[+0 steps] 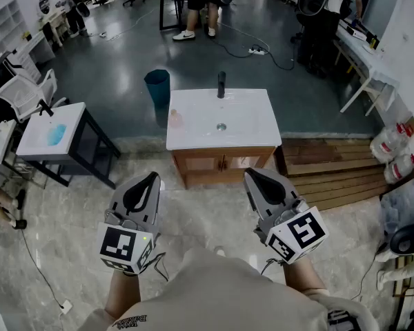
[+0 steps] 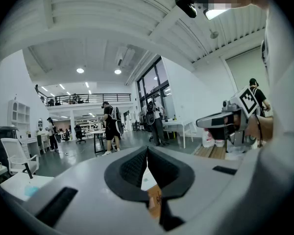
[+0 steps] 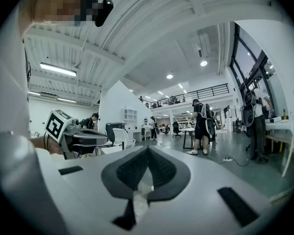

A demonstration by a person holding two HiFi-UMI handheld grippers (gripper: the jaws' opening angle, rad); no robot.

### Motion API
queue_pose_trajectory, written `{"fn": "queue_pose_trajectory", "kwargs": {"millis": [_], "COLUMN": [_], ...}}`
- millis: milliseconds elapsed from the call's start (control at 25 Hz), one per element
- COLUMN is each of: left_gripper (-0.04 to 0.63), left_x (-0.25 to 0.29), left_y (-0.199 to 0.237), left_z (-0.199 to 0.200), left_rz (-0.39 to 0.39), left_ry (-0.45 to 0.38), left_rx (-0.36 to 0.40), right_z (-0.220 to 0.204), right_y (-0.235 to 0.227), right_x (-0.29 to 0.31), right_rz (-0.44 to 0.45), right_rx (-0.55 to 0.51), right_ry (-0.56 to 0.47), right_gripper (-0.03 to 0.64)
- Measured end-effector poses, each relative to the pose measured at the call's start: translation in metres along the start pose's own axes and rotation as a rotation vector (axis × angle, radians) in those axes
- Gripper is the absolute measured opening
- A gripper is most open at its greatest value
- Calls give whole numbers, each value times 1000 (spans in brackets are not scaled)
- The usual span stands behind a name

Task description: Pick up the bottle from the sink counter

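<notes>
both clenched empty, left gripper (image 1: 151, 178) and right gripper (image 1: 250, 175) hang far from bottle (image 1: 176, 119).

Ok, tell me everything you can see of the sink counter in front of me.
The sink counter is a freestanding unit: a glossy white rectangular top with a shallow basin, a round drain at its middle and a dark upright faucet at the back edge. Below sits a wood-look cabinet with two shut doors. It stands on the floor. A small pale bottle rests near its left edge.
</notes>
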State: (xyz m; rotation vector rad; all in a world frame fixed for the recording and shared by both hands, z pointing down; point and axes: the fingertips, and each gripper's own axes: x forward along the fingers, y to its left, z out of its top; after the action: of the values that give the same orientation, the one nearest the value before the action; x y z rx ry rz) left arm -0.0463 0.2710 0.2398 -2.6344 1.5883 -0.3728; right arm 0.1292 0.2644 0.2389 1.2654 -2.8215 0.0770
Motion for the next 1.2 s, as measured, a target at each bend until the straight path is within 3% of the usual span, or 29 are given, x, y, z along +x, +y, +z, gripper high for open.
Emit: {"fn": "queue_pose_trajectory", "kwargs": {"millis": [240,680,1000,1200], "left_gripper": [6,6,6,6], "left_x": [6,16,19,16], "left_y": [-7,-30,-58,-59], "left_z": [-2,-10,-10,-15], "left_rz": [13,41,40,53], "left_ry": [1,36,44,44], "left_rx": [-2,14,58,45], "right_z": [-2,-31,-42,-47], "right_y": [-8,-22,-28,-23], "right_x": [-3,-16,-34,-32], "right_rz": [18,47,50,61], "right_rx": [22,33,47,49], "right_ry": [-28,32,27,32], "right_gripper": [-3,-3,-3,-3]}}
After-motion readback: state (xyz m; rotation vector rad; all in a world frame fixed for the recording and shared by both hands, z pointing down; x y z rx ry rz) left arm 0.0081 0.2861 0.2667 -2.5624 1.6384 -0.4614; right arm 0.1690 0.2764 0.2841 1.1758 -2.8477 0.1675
